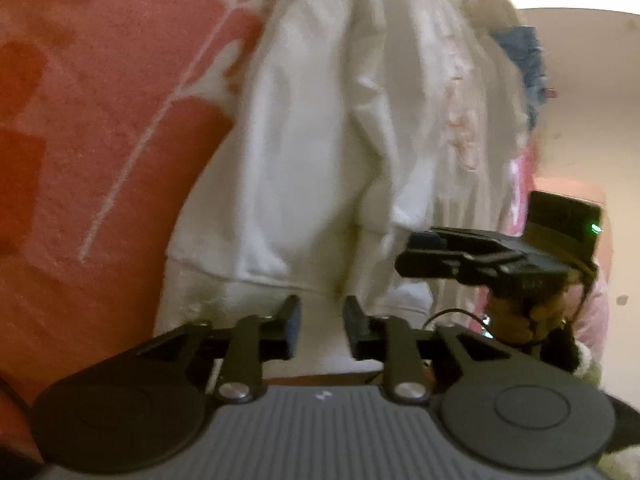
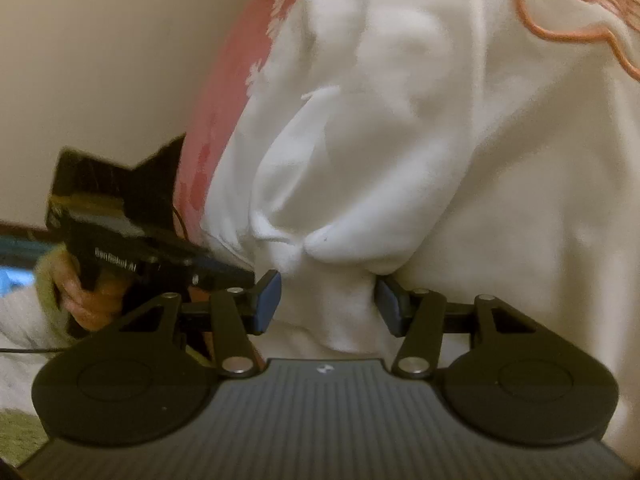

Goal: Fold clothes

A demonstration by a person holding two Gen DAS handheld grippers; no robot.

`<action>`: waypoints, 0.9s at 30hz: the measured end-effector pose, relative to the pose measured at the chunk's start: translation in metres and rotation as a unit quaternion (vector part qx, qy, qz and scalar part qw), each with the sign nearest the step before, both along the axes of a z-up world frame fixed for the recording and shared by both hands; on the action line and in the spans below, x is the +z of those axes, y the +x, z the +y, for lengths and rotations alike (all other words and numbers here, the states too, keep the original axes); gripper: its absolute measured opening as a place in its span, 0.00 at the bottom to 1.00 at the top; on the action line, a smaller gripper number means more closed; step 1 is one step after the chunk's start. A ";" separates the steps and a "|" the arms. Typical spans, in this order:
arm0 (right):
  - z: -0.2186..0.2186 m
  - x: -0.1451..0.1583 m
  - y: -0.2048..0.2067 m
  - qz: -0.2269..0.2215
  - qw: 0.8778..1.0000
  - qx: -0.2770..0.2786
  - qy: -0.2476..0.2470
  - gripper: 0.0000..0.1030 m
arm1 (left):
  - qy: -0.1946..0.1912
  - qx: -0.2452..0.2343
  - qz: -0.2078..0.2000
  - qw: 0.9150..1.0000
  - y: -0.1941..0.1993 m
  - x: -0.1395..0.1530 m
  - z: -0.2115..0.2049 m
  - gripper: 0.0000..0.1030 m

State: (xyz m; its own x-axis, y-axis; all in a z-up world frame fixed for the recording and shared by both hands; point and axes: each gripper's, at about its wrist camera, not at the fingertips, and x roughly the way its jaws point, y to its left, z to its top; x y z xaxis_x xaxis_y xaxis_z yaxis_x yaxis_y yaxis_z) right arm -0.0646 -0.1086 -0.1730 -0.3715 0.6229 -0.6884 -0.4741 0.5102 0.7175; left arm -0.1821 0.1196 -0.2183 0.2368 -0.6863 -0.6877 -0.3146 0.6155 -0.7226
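1. Garment. A white sweatshirt [image 1: 320,152] with orange outline embroidery [image 2: 576,12] hangs bunched in front of both tools. It drapes in long vertical folds against a red-and-pink patterned cloth [image 1: 100,128], which I take to be a bed cover or blanket.

2. Progress. I see no flat, squared panels anywhere. The ribbed hem [image 1: 256,280] sags unevenly and a pouch of cloth [image 2: 320,200] bulges near the right tool. I judge the sweatshirt to be unfolded at this moment, held up or being gathered; spreading it flat and folding sleeves and body appear to remain. More garments, one of them blue [image 1: 528,64], show at the far right of the left wrist view; whether they are folded I cannot tell.

3. Left tool [image 1: 320,328]. Its jaws stand apart with a narrow gap, white hem cloth showing between them. The pads do not visibly press the cloth, so I read it as open, just beside the hem.

4. Right tool [image 2: 328,304]. Its jaws stand wider apart and straddle a hanging lobe of the sweatshirt, with no pinch visible: open.

5. Pose. Both tools point at the hem region and lie close together, each visible in the other's view. A hand [image 2: 92,300] in a pale fleecy sleeve [image 2: 20,336] grips the left tool's handle.
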 end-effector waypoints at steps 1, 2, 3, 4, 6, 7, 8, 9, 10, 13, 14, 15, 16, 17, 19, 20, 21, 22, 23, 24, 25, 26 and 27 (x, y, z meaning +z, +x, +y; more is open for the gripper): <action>-0.003 0.001 0.001 -0.002 1.000 -0.008 -0.001 0.49 | 0.005 -0.005 -0.015 1.000 -0.001 0.005 -0.003 0.48; -0.006 0.002 0.002 -0.003 1.000 -0.015 -0.003 0.49 | 0.014 -0.012 -0.033 0.999 0.000 0.010 -0.008 0.53; -0.007 0.002 0.003 -0.005 1.000 -0.019 -0.004 0.49 | 0.023 -0.019 -0.050 0.998 0.001 0.014 -0.013 0.55; -0.006 0.002 0.003 -0.008 1.000 -0.019 -0.006 0.49 | 0.033 -0.026 -0.067 0.997 0.002 0.019 -0.018 0.55; -0.003 0.001 0.002 -0.015 1.000 -0.018 -0.010 0.48 | 0.078 -0.049 -0.097 0.991 0.008 0.025 -0.033 0.55; -0.001 0.000 0.001 -0.018 1.000 -0.017 -0.013 0.46 | 0.099 -0.063 -0.109 0.987 0.011 0.026 -0.042 0.54; 0.000 -0.001 0.001 -0.022 1.000 -0.017 -0.015 0.45 | 0.115 -0.077 -0.119 0.983 0.014 0.026 -0.050 0.53; 0.002 -0.001 0.000 -0.025 0.999 -0.016 -0.017 0.40 | 0.120 -0.083 -0.120 0.982 0.013 0.024 -0.052 0.48; 0.003 -0.002 0.000 -0.028 0.999 -0.015 -0.019 0.35 | 0.126 -0.089 -0.121 0.981 0.012 0.022 -0.054 0.41; 0.008 -0.004 -0.001 -0.038 0.999 -0.014 -0.025 0.23 | 0.121 -0.076 -0.103 0.984 0.015 0.014 -0.052 0.05; 0.010 -0.003 -0.002 -0.044 0.999 -0.009 -0.027 0.17 | 0.119 -0.070 -0.096 0.986 0.015 0.012 -0.050 0.05; 0.014 0.001 -0.005 -0.054 0.998 0.002 -0.028 0.07 | 0.116 -0.063 -0.089 0.987 0.015 0.010 -0.048 0.05; 0.017 0.004 -0.007 -0.064 0.997 0.012 -0.029 0.05 | 0.106 -0.057 -0.087 0.989 0.013 0.012 -0.043 0.05; 0.021 0.008 -0.009 -0.074 0.997 0.024 -0.028 0.03 | 0.097 -0.053 -0.088 0.990 0.011 0.016 -0.038 0.05; 0.027 0.021 -0.016 -0.087 0.995 0.051 -0.014 0.03 | 0.073 -0.046 -0.085 0.993 0.005 0.024 -0.027 0.05; 0.030 0.027 -0.019 -0.090 0.994 0.064 -0.010 0.03 | 0.061 -0.043 -0.077 0.994 0.003 0.026 -0.023 0.05; 0.035 0.033 -0.023 -0.093 0.993 0.076 -0.005 0.02 | 0.054 -0.041 -0.068 0.995 -0.001 0.028 -0.018 0.05; 0.041 0.037 -0.029 -0.095 0.992 0.089 0.000 0.02 | 0.051 -0.039 -0.059 0.996 -0.003 0.029 -0.014 0.05; 0.045 0.040 -0.033 -0.095 0.990 0.101 0.004 0.02 | 0.050 -0.040 -0.052 0.997 -0.005 0.029 -0.011 0.05; 0.050 0.041 -0.037 -0.097 0.989 0.113 0.007 0.02 | 0.050 -0.040 -0.044 0.997 -0.007 0.030 -0.008 0.05; 0.055 0.042 -0.041 -0.099 0.987 0.123 0.009 0.02 | 0.056 -0.042 -0.038 0.997 -0.008 0.031 -0.006 0.05; 0.060 0.041 -0.043 -0.099 0.987 0.129 0.008 0.02 | 0.062 -0.045 -0.036 0.996 -0.010 0.032 -0.003 0.05; 0.066 0.040 -0.046 -0.100 0.986 0.136 0.009 0.02 | 0.068 -0.046 -0.037 0.996 -0.012 0.034 0.000 0.05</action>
